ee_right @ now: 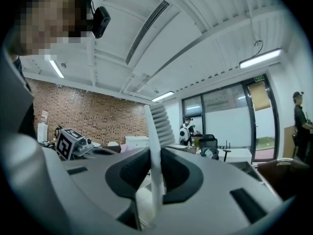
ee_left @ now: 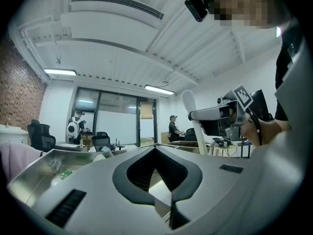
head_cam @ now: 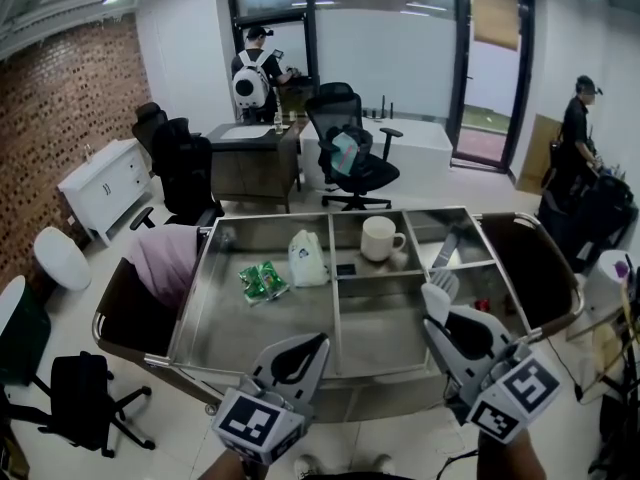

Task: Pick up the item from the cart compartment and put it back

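A steel cart (head_cam: 336,320) with several compartments stands below me. My right gripper (head_cam: 432,322) is shut on a thin white item with a ribbed head (head_cam: 439,287), held above the cart's right compartment. In the right gripper view that white item (ee_right: 155,146) stands upright between the jaws. From the left gripper view, the right gripper (ee_left: 218,120) shows with the item (ee_left: 188,103) sticking up. My left gripper (head_cam: 317,345) hovers over the cart's near edge, its jaws together with nothing in them.
In the cart lie a white mug (head_cam: 378,238), a white pouch (head_cam: 307,259), a green packet (head_cam: 263,282) and a grey item (head_cam: 447,247). A pink cloth (head_cam: 166,258) fills the left side bag. Office chairs (head_cam: 355,153), desks and two people stand beyond.
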Tool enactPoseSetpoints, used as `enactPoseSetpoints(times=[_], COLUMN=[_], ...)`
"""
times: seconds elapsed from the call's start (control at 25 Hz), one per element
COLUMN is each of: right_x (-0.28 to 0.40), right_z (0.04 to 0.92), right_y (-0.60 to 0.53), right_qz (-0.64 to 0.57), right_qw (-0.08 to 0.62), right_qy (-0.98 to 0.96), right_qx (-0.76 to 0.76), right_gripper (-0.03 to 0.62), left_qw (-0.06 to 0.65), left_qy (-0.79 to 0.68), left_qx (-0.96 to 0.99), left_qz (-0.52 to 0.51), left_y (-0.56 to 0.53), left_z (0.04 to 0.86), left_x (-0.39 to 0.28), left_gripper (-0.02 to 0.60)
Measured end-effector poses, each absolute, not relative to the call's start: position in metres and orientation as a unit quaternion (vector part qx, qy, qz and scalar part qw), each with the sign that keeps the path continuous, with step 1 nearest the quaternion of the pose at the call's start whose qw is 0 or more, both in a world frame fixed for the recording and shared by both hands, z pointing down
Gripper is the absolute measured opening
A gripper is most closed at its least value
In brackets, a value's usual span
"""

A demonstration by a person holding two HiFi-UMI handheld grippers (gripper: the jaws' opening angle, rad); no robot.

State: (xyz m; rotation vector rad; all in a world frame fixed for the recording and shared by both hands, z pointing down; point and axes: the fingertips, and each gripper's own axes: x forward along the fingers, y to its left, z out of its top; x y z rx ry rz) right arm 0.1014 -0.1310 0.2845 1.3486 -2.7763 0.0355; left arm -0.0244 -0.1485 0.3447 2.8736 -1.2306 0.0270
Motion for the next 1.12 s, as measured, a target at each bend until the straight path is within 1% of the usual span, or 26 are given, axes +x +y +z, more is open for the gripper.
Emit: enactPoseSetpoints(times=[0.64,0.88,1.12], right_x=[0.097,0.099,0.100], right_z=[0.295,0.301,0.301], right_y=[-0.125,-0.127,-0.129], right_qz=[0.035,0.044,0.046], right_qw=[0.021,0.021,0.021], right_qy=[-0.903,-0.901,-0.901], right_qx=[0.428,0.431,0.431], right_gripper=[0.083,0.083,0.083], left_qw=[0.013,0.032,0.017], left_qy=[-0.389,-0.388,-0.404], left_qx=[0.921,0.921,0.914], left_qz=[0.007,-0.006,-0.008], left_y=[-0.145,-0.146,-0.151], left_z=[0.337,0.341,0.339], left_x=[-0.022,-0.026,-0.029], left_gripper=[0.000,0.000,0.000])
